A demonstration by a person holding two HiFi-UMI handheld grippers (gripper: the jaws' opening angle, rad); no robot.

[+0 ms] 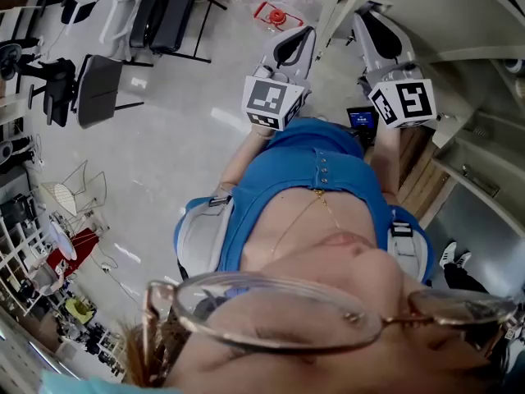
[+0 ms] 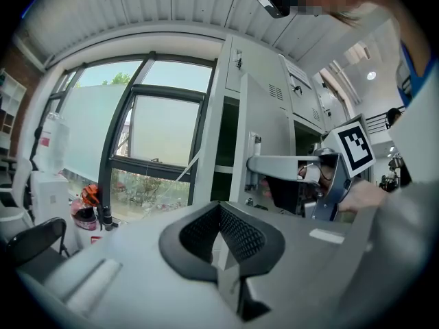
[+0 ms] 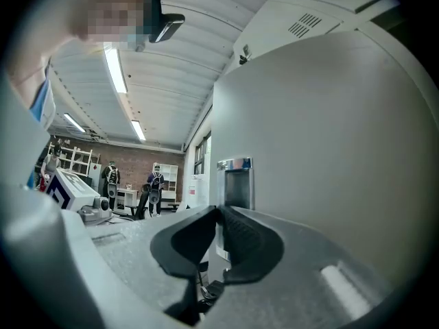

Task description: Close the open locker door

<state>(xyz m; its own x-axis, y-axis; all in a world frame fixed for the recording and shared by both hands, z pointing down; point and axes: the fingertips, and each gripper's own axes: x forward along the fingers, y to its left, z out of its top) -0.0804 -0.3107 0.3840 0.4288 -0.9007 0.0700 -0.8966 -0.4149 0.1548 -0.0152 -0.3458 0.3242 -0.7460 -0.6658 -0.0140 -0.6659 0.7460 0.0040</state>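
The big grey metal locker door (image 3: 329,149) is seen standing open, swung out from the tall pale grey lockers (image 2: 257,53). A dark open space (image 2: 225,136) is seen beside it. A shiny little handle plate (image 3: 234,184) is set into the door near its free edge. The right claw (image 3: 218,210) is held right at that edge, just under the handle plate. Its two black tips are seen pressed together (whether a bit of the door edge is pinched there cannot be told). The left claw (image 2: 219,205) is held up in the air, apart from the door, with its tips shut tight and nothing between them. A big window with a dark frame (image 2: 158,136) is seen past it. In the head view, a blue top (image 1: 303,179) is worn by the person holding both claws.
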